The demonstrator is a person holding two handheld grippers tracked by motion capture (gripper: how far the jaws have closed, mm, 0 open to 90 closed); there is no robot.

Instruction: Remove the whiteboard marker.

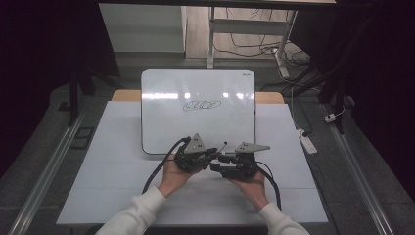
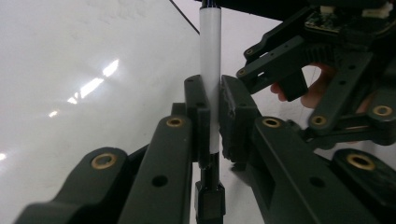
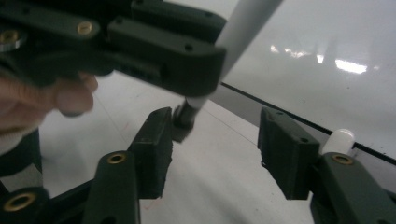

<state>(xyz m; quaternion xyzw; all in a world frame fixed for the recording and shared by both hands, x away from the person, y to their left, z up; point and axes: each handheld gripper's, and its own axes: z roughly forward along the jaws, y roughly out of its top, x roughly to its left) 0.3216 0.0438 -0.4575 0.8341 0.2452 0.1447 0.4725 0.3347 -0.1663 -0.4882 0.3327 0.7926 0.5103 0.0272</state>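
With the white-barrelled marker [image 2: 209, 74] clamped in your left gripper [image 2: 212, 116] over the desk beside the glossy whiteboard [image 1: 197, 83], close the part-open, empty right gripper [image 3: 212, 149] on its dark end

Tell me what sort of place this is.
Probably a lab or workshop set up for recording. A white table carries a whiteboard with a scribble, cables trail over the floor behind it, and metal rails run along both sides.
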